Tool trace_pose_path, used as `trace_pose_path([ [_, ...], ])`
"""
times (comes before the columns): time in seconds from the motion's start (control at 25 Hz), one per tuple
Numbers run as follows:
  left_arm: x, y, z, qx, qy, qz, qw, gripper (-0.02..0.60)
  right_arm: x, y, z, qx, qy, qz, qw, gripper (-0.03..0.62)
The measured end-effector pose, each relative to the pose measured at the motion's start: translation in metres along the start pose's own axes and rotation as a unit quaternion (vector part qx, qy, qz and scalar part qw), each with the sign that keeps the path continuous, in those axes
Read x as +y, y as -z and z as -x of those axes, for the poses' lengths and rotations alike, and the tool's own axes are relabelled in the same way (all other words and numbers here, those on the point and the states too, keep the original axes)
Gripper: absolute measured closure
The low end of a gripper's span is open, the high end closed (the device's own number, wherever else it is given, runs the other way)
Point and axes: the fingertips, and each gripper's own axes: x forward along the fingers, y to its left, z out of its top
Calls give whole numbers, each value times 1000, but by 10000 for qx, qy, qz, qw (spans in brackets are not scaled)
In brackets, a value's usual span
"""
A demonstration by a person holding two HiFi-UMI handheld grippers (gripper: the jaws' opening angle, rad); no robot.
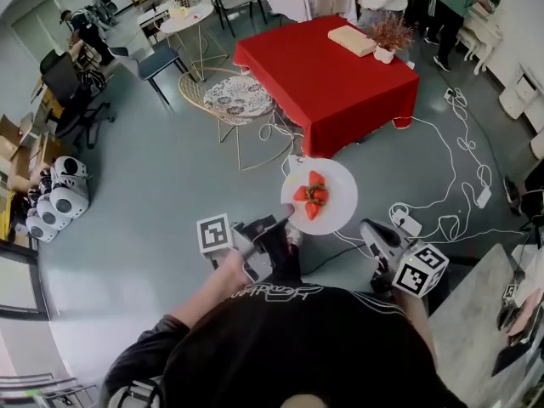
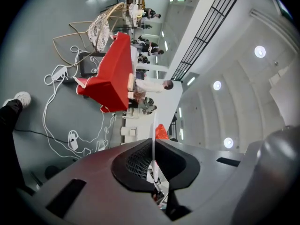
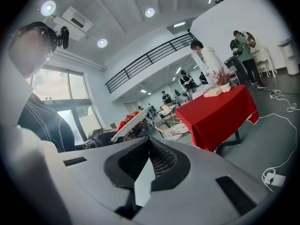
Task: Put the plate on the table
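Head view / left gripper (image 1: 287,222): jaws clamped down on the near-left rim of the white plate (image 1: 342,195).
Head view / plate: roughly level, in the air over the grey floor (image 1: 153,211). It reaches away from the left gripper's tips, with strawberries (image 1: 312,195) piled at its middle.
Head view / right gripper (image 1: 367,228): near the plate's right rim but apart from it.
Head view / red table (image 1: 327,83): beyond the plate's far rim, with floor showing between them. The plate is not on it. A tan box (image 1: 351,40) and a potted plant (image 1: 389,36) sit at the table's far end.
Head view / cables (image 1: 450,194): white, looped on the floor to the right of the plate.

Left gripper view / left gripper (image 2: 153,142): pads almost together, pinching the plate rim. This picture is rolled onto its side.
Left gripper view / plate (image 2: 153,123): edge-on, a thin white line running out from between the pads.
Left gripper view / strawberries (image 2: 161,131): red, just beside the plate line, just past the tips.
Left gripper view / red table (image 2: 110,76): ahead, well past the plate's far edge.

Right gripper view / right gripper (image 3: 149,139): pads meet at the tips, with nothing between them.
Right gripper view / plate (image 3: 131,122): up and left of the tips, slanted in the picture, not touching this gripper. Strawberries (image 3: 123,124) sit toward its left end.
Right gripper view / red table (image 3: 215,116): ahead and to the right, apart from the plate.
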Motion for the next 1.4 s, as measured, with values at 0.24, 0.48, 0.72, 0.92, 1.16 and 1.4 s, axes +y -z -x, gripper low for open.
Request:
trace_pose_path([
  [0.24, 9, -113, -52, 20, -136, 148, 9998, 563, -60, -49, -91, 60, 120, -333, 9994, 586],
  [0.48, 6, -237, -102, -69, 27, 47, 10000, 563, -120, -108, -188, 72, 277, -429, 9987, 586],
  [0.72, 1, -313, -127, -54, 82, -76, 9999, 563, -145, -165, -254, -166, 407, -154, 9989, 586],
  [0.92, 0, -334, -146, -11, 177, -66, 9998, 563, -152, -166, -273, -143, 464, -203, 9986, 586],
  [1.16, 5, -343, -155, -23, 207, -68, 9998, 563, -166, -169, -277, -270, 554, -171, 9980, 586],
  [1.4, 10, -346, -161, -98, 124, -80, 9998, 563, -179, -171, -284, -340, 535, -238, 9977, 586],
])
